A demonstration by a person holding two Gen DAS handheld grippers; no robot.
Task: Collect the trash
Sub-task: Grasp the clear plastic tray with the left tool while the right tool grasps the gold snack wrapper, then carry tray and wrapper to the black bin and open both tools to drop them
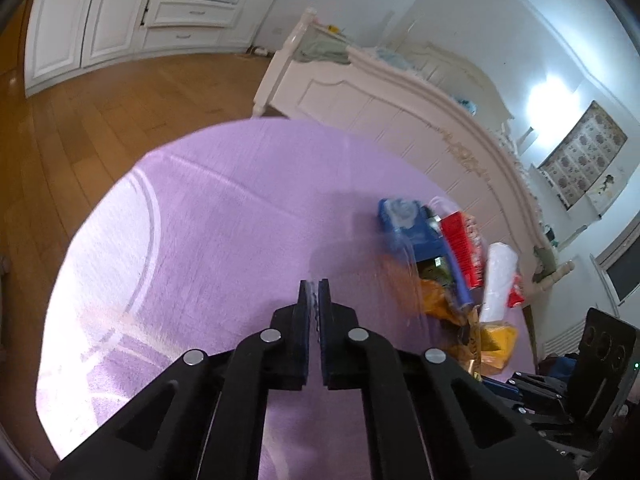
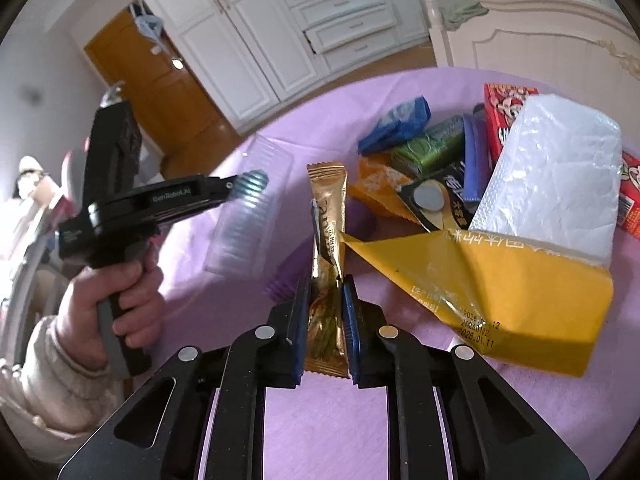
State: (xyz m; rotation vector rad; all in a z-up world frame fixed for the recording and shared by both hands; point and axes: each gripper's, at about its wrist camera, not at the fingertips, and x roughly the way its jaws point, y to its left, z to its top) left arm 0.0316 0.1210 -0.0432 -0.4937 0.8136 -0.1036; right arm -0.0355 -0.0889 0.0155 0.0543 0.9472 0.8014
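My right gripper (image 2: 325, 280) is shut on a gold snack wrapper (image 2: 329, 216) and holds it upright over the purple table (image 2: 328, 420). My left gripper (image 1: 315, 285) is shut on the edge of a clear plastic tray (image 2: 250, 210), held above the table to the left of the trash pile. In the left wrist view the tray (image 1: 396, 280) is a faint blur. The pile holds a yellow bag (image 2: 500, 280), a white tissue pack (image 2: 556, 168), a red box (image 2: 502, 114), a blue wrapper (image 2: 396, 124), a green wrapper (image 2: 428, 146) and an orange wrapper (image 2: 378, 186).
A white bed frame (image 1: 400, 108) stands just beyond the table's far edge. White wardrobes (image 2: 280, 28) and a wooden floor (image 1: 100, 100) lie beyond. A purple bin rim (image 2: 286, 280) shows under the right gripper. The person's hand (image 2: 128, 300) holds the left gripper.
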